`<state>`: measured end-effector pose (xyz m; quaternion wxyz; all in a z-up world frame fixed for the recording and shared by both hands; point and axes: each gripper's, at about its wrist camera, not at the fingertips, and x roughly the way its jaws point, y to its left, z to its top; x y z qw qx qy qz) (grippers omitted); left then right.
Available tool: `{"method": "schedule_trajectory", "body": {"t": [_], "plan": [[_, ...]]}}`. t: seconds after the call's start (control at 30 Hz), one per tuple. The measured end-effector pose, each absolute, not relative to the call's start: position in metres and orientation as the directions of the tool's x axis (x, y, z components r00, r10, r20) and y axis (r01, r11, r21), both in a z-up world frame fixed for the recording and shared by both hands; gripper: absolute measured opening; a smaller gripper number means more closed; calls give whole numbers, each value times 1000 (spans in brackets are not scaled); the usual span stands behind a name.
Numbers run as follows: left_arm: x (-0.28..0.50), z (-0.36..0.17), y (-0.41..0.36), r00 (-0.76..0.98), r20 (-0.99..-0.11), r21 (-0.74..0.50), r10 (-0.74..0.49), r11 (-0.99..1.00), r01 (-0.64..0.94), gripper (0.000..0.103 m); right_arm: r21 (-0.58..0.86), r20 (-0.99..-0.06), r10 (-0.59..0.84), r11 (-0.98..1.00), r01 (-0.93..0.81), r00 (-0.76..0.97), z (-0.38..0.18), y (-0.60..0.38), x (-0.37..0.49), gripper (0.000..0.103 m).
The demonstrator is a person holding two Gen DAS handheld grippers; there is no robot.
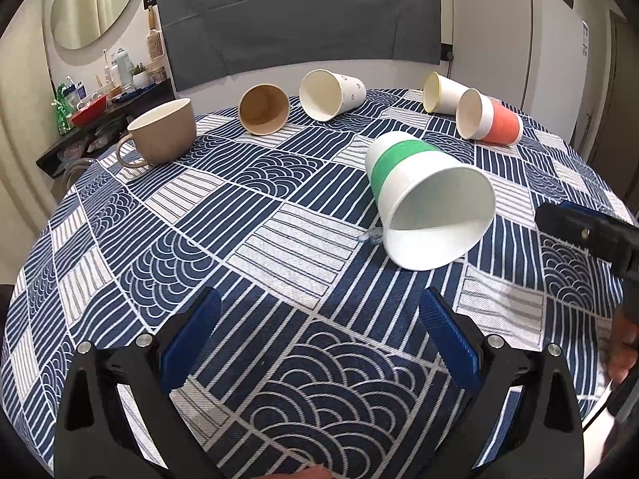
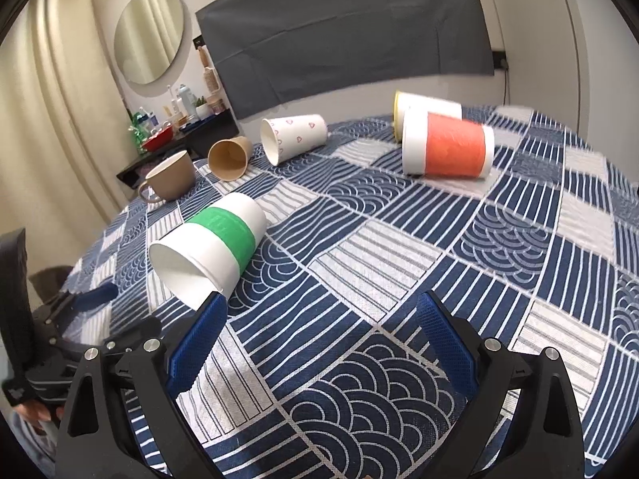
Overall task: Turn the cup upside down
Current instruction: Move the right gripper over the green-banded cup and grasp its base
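The left gripper (image 1: 319, 335) and right gripper (image 2: 321, 337) both stood spread wide above the surface (image 1: 279, 239), holding nothing. Just beyond them lay the green-banded cup (image 1: 423, 199), a white paper cup on its side, its open mouth turned toward the grippers. Farther behind that cup lay an orange-banded cup (image 1: 489, 119), a yellow-rimmed cup (image 1: 441, 94), a patterned white cup (image 1: 331, 94) and a brown cup (image 1: 263, 109), all tipped over. A beige mug (image 1: 159, 131) stood upright, far left of it.
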<state>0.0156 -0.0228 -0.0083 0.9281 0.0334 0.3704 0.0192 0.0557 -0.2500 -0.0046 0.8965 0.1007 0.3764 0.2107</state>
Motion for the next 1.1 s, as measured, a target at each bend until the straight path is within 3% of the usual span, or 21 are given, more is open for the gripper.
{"method": "schedule_trajectory", "body": {"t": [0.17, 0.4, 0.6, 0.83, 0.97, 1.1], "plan": [[9, -7, -14, 740, -669, 121, 72, 993, 13, 97, 469, -682, 521, 850, -240, 513, -2, -259, 83, 92], [10, -6, 10, 740, -667, 99, 85, 995, -25, 97, 528, -751, 570, 821, -215, 333, 25, -231, 137, 92], [9, -6, 28, 741, -667, 55, 76, 997, -52, 97, 519, -827, 551, 826, -220, 115, 24, -183, 179, 92], [10, -6, 43, 731, -676, 29, 89, 995, -94, 97, 586, -811, 573, 792, -172, -122, 8, -146, 205, 90], [11, -9, 57, 721, -692, -64, 42, 991, -119, 97, 539, -842, 518, 819, -196, -152, 5, -131, 207, 90], [8, -9, 52, 730, -681, -41, 49, 994, -105, 97, 513, -858, 483, 831, -215, -178, 5, -120, 209, 90]]}}
